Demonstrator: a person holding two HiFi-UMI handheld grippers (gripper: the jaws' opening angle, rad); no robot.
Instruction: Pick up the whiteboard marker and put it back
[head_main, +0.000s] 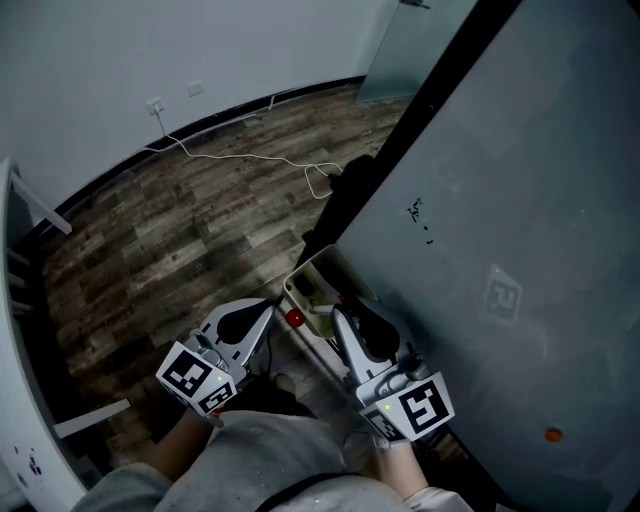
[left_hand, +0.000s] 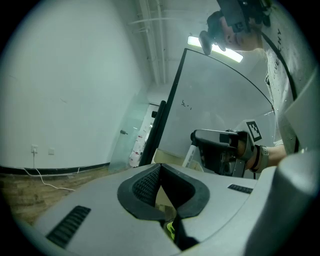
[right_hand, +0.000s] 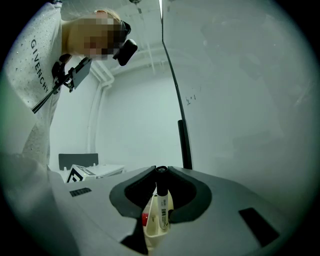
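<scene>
Wood floor (head_main: 180, 240) open leftward, whiteboard (head_main: 520, 200) edge right, left claw (left_hand: 159, 169) pressed together, right claw (right_hand: 161, 172) pinching marker (right_hand: 161, 199)

A dark wood-plank floor (head_main: 180, 240) meets a pale wall (head_main: 150, 50) along a black baseboard (head_main: 230, 112). A white cable (head_main: 250, 158) trails across the floor from a wall outlet (head_main: 155, 105). A large grey whiteboard (head_main: 520, 200) stands at the right, and a strip light (left_hand: 215, 47) glows overhead.

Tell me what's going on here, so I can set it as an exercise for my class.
A person stands beside a large whiteboard with a hand-held gripper in each hand. The right hand-held gripper is shut on the whiteboard marker, with the black cap at the jaw tips. It holds the marker over the cream tray at the board's lower edge, where a red-tipped item lies. The left hand-held gripper is shut on nothing, alongside. The marker is not yet released.
</scene>
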